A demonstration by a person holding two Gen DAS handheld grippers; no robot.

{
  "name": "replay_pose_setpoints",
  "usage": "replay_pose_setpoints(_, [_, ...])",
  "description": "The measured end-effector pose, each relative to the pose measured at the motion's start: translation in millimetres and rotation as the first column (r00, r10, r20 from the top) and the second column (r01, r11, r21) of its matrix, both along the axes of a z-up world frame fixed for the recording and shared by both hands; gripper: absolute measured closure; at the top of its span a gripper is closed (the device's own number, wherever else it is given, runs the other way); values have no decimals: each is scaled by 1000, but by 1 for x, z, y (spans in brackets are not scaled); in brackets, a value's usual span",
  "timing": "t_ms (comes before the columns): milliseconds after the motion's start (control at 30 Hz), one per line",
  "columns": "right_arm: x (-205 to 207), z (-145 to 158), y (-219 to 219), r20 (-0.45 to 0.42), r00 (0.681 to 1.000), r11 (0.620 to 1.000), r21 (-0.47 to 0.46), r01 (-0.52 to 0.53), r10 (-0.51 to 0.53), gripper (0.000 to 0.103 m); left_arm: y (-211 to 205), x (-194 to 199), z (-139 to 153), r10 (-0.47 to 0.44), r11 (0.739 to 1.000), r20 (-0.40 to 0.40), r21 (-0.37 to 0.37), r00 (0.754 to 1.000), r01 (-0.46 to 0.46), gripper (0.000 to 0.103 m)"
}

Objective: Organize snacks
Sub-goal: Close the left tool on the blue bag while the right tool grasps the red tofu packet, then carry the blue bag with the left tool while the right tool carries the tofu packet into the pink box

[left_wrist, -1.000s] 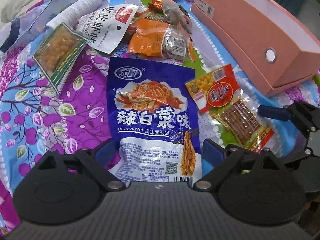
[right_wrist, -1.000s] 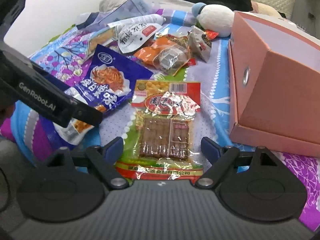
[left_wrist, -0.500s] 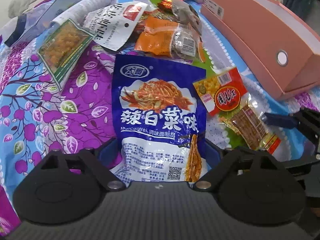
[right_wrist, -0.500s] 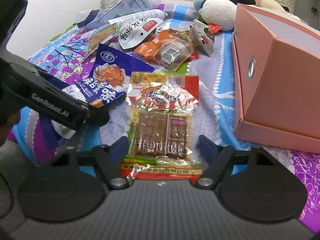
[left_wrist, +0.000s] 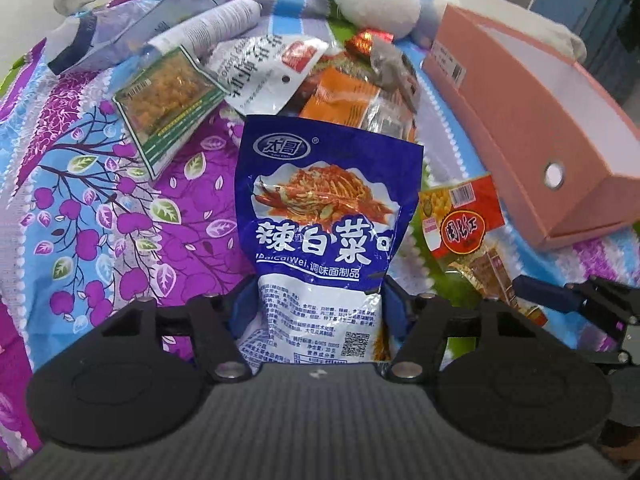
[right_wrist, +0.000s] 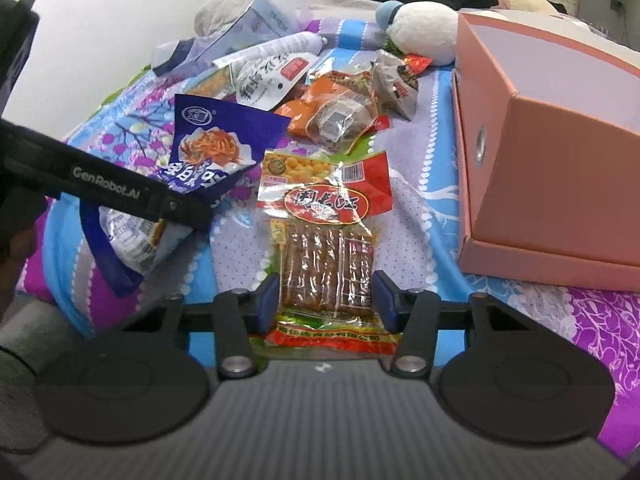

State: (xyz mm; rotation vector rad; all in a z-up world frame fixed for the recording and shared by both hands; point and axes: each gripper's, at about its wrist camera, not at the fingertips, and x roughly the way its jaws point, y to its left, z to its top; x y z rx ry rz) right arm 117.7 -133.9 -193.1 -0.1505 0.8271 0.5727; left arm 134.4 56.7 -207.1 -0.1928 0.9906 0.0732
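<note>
Landmark: the pink box [right_wrist: 560, 184], standing on the patterned bedspread [left_wrist: 100, 208] to the right of all the snacks.
Left gripper [left_wrist: 316, 312]: my jaws have just been closing on the blue packet [left_wrist: 328, 216]. Its lower end is pinched between the pads and its upper part stands up off the cloth, so I judge it gripped.
Right gripper [right_wrist: 326, 300]: my jaws have just been closing too, and they now sit at both edges of the red-and-clear packet [right_wrist: 324, 240]. It looks clamped, though it lies flat.
Blue packet: well left of the box, with the red-and-clear packet between them.
Red-and-clear packet: near the box's front corner, not touching it.
Other snacks: a loose heap beyond both packets, left of the box's far end.
Risk, left: I hold only the narrow bottom of a slick, floppy bag. A quick swing toward the box could let it slide out or fold over.
Risk, right: squeezing the sides may only buckle the film, so the packet slips free when I lift.
Risk, both: my grippers are close together, and moving to the box at once could knock one into the other.
</note>
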Motion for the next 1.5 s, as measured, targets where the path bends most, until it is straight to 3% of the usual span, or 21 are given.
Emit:
replay_pose_setpoints(433, [-14, 67, -19, 109, 988, 992, 83, 96, -105, 51, -18, -13, 72, 28, 999, 108, -47, 994, -23, 34])
replay_pose_setpoints(833, [-32, 122, -43, 225, 958, 979, 145, 146, -177, 51, -47, -24, 135, -6, 996, 221, -86, 975, 26, 34])
replay_pose_setpoints(1167, [-39, 133, -71, 266, 928, 963, 141, 228, -259, 51, -83, -9, 152, -82, 987, 264, -114, 961, 115, 34])
replay_pose_setpoints(1500, [-5, 136, -97, 302, 893, 942, 135, 308, -335, 51, -119, 50, 155, -152, 974, 295, -118, 943, 194, 34])
